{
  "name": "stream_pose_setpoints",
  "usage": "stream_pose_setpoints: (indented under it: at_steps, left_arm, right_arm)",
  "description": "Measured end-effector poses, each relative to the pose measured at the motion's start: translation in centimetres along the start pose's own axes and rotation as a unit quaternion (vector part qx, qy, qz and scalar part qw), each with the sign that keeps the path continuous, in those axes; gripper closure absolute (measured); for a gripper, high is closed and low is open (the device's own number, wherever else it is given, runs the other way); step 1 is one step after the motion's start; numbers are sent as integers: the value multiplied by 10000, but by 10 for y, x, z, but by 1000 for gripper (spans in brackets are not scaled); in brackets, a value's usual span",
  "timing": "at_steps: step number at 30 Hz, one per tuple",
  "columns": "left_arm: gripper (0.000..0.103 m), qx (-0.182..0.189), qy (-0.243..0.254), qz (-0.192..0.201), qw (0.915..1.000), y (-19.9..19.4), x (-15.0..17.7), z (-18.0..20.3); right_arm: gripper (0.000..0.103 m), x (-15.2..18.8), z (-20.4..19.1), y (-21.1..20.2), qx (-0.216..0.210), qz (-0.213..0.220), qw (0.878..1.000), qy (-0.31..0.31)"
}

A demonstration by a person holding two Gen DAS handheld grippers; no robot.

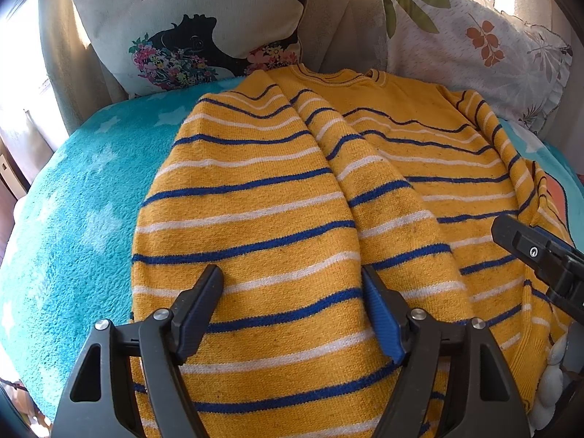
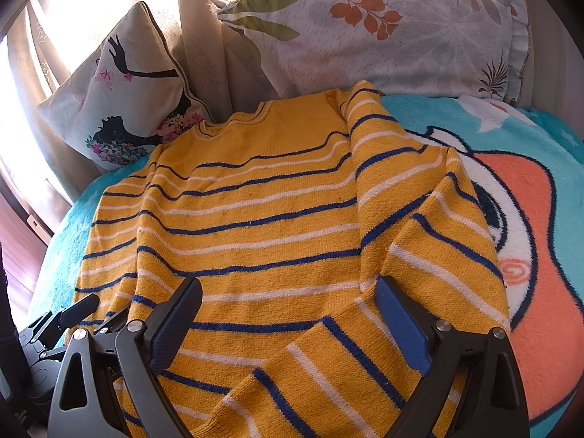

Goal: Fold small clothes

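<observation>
While both tools hover low over the garment, neither touches cloth that I can confirm. The yellow knitted sweater with blue and white stripes [image 1: 277, 197] [image 2: 248, 226] lies on a fluffy turquoise blanket [image 1: 80, 189] [image 2: 547, 138], collar toward the pillows, its left side folded inward over the body and its right sleeve turned back across the front. The left gripper [image 1: 292, 310] stands with fingers spread wide, nothing between them. The right gripper [image 2: 288, 321] is likewise spread (blue pads plainly visible) above the folded sleeve. Behind rest a cream cushion printed with a black silhouette [image 1: 189, 25] [image 2: 120, 109] and a white leaf-print pillow [image 1: 474, 47] [image 2: 383, 33].
</observation>
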State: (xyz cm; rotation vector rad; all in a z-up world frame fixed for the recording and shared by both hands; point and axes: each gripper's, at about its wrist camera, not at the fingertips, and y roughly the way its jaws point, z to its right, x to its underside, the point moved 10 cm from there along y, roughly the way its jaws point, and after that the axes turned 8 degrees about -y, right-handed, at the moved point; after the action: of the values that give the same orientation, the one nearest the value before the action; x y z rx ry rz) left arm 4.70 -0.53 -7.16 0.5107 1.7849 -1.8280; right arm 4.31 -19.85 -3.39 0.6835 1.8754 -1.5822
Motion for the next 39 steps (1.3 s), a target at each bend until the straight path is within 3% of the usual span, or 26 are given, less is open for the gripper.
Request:
stream_pose_setpoints:
  at_steps: [8, 12, 13, 15, 17, 20, 23, 25, 26, 28, 30, 33, 35, 37, 38, 39]
  left_arm:
    - [32, 78, -101, 45, 9999, -1, 0, 0]
    - [81, 226, -452, 193, 9985, -9, -1, -12]
    - [90, 368, -552, 131, 9977, -10, -1, -16]
    - [95, 773, -806, -102, 9937, -16, -3, -25]
    - [95, 1033, -1131, -153, 9881, -28, -12, -43]
    - [96, 674, -1370, 142, 9882, -45, -34, -88]
    - [96, -464, -1440, 550, 9870, -48, -62, -150]
    - [94, -1348, -1484, 722, 9770, -44, -77, -190]
    - [93, -1564, -1596, 691, 9723, -42, -80, -208]
    - [92, -1509, -2012, 493, 9666, -37, -79, -230]
    - [92, -1383, -2337, 565, 9608, -45, -77, -244]
    - [90, -985, -2496, 719, 9606, -70, -66, -240]
    - [80, -627, -2444, 819, 9642, -89, -59, -221]
    - [54, -494, -2251, 1075, 9671, -109, -55, -203]
    - [50, -474, -2118, 1222, 9685, -116, -56, -193]
    - [46, -473, -1975, 1331, 9701, -120, -55, -184]
  right_arm:
    - [5, 0, 0, 1, 39, 13, 10000, -44]
    - [5, 1, -2, 2, 88, 34, 9999, -100]
    - [5, 1, -2, 2, 103, 52, 9999, -115]
    - [5, -2, -1, 1, 200, 182, 9994, -233]
    - [5, -1, 0, 2, 243, 176, 9992, -275]
    - [5, -1, 1, 1, 252, 155, 9992, -285]
    - [5, -1, 1, 1, 269, 128, 9991, -296]
    - [5, -1, 1, 1, 272, 111, 9991, -297]
    - [5, -1, 1, 1, 239, 81, 9993, -260]
    - [5, -1, 0, 1, 233, 91, 9994, -254]
    - [5, -2, 0, 1, 231, 110, 9993, -254]
    - [10, -7, -1, -8, -124, 321, 9993, -109]
    - [15, -11, 3, -33, -588, 588, 9965, 88]
    - [15, -11, 13, -62, -699, 793, 9944, 68]
    - [15, -9, 13, -79, -801, 1101, 9907, -59]
    - [15, -2, 13, -89, -793, 1039, 9910, -273]
